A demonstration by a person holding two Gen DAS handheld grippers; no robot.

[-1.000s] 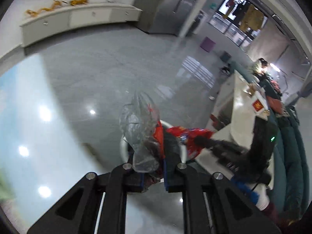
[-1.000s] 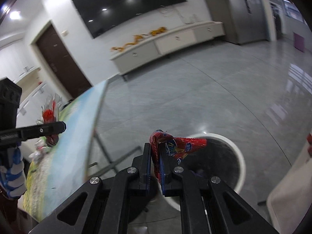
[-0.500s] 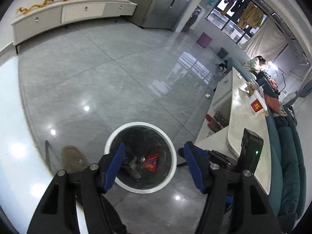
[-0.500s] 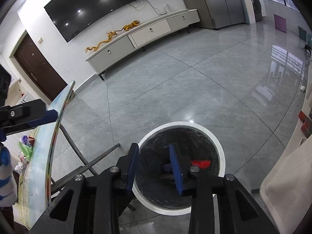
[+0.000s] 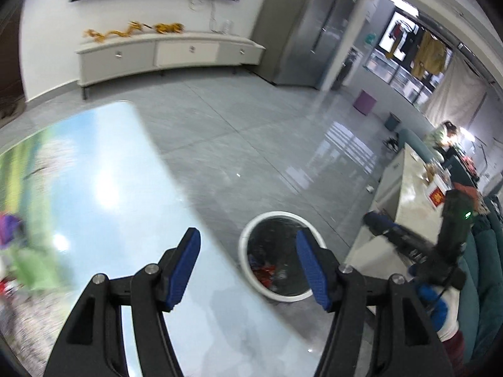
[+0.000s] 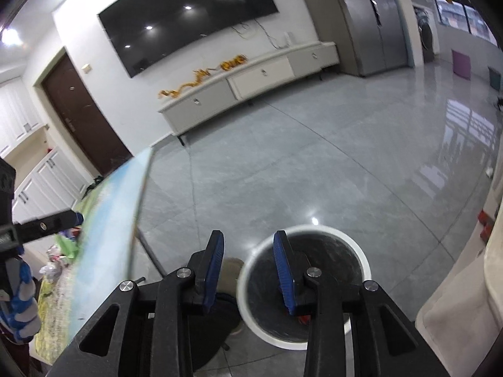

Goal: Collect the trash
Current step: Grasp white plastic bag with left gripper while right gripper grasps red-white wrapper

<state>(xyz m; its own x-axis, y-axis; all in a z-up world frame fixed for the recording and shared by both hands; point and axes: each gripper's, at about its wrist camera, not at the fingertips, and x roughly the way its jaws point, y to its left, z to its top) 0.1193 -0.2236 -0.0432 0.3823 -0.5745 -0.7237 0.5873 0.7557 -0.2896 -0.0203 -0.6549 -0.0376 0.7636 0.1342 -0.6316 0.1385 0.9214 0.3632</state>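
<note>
Both tools empty, trash in the bin

Left tool [image 5: 248, 253]: blue pads spread wide, nothing btwn them, hanging over the worktop [image 5: 103, 188] edge just left of the bin [image 5: 251, 229]. Right tool [image 6: 248, 259]: pads parted a bit, nothing held, its right pad over the bin's [image 6: 361, 260] left rim. Bin is round, white-rimmed w/ dark liner, on the grey floor [image 6: 298, 163] beside the worktop [image 6: 107, 220]; red wrappers [image 5: 265, 271] + other scraps lie at its bottom. More trash [image 6: 58, 259], blurred, sits on the worktop well left of the bin, near the left tool [image 6: 74, 218] as seen from the right wrist. Far beyond the bin: long white cabinet [image 6: 251, 88] under a wall TV [image 6: 188, 19].
</note>
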